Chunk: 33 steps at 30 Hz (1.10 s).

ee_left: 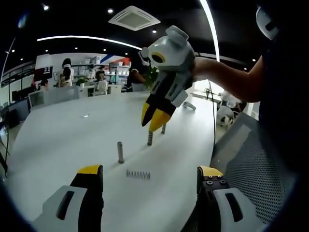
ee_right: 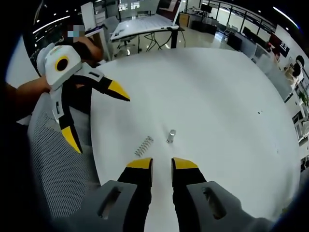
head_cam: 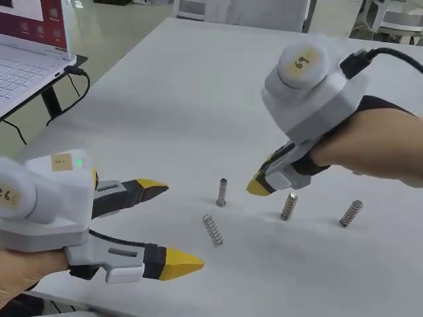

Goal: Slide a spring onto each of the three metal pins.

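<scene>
A bare metal pin (head_cam: 222, 191) (ee_left: 120, 152) (ee_right: 171, 136) stands upright on the white table (head_cam: 185, 112). A loose spring (head_cam: 212, 229) (ee_left: 138, 174) (ee_right: 144, 145) lies flat just in front of it. Two more pins, each with a spring around it, stand to the right: one (head_cam: 289, 206) (ee_left: 150, 138) and another (head_cam: 350, 213) (ee_left: 163, 128). My left gripper (head_cam: 173, 226) (ee_left: 150, 174) (ee_right: 96, 116) is wide open, holds nothing, and faces the loose spring. My right gripper (head_cam: 258, 188) (ee_left: 154, 118) (ee_right: 162, 164) hovers between the bare pin and the nearer sprung pin. Its jaws stand a narrow gap apart with nothing between them.
An open laptop (head_cam: 26, 53) on a stand with a black cable (head_cam: 78, 78) sits beyond the table's left edge. A grey mesh chair (ee_left: 251, 159) (ee_right: 58, 169) is at the near side. Other desks and people are far off.
</scene>
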### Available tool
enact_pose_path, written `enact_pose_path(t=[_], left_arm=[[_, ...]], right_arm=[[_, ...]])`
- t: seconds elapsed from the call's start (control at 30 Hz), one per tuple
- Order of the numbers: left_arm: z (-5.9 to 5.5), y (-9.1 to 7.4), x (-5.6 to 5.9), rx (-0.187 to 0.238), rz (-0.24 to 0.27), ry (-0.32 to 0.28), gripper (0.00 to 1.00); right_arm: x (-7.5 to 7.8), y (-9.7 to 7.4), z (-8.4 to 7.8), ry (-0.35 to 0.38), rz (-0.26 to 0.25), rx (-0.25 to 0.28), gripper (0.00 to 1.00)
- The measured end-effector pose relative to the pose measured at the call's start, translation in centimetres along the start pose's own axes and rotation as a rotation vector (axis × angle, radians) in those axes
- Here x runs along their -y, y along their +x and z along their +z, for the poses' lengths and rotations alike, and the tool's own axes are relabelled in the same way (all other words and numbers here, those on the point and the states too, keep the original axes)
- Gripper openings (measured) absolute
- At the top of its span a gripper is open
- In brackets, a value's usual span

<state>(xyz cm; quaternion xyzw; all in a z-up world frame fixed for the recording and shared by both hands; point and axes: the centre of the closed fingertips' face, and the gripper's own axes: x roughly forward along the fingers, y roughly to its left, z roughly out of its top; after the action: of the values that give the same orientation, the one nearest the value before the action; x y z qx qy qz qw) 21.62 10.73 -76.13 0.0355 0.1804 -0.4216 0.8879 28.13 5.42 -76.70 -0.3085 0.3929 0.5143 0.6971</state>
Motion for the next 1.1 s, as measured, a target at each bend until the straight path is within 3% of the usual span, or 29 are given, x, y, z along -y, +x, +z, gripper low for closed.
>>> enact_pose_path(t=[0.17,0.4,0.77,1.1], left_arm=[[-0.2,-0.3,-0.1,-0.002,0.007,-0.004,0.75],[-0.1,-0.4,-0.1,0.001,0.008,-0.004,0.75],[-0.4,-0.8,-0.5,0.000,0.013,-0.009,0.74],[-0.4,-1.1,-0.7,0.011,0.027,-0.014,0.73]], right_arm=[[-1.8,2.2,0.1,0.003,0.039,-0.015,0.13],[-2.8,4.2,0.7,0.036,0.059,-0.009,0.14],[-2.2,7.5,0.5,0.104,0.061,-0.058,0.14],[-1.5,8.8,0.4,0.199,0.059,-0.105,0.15]])
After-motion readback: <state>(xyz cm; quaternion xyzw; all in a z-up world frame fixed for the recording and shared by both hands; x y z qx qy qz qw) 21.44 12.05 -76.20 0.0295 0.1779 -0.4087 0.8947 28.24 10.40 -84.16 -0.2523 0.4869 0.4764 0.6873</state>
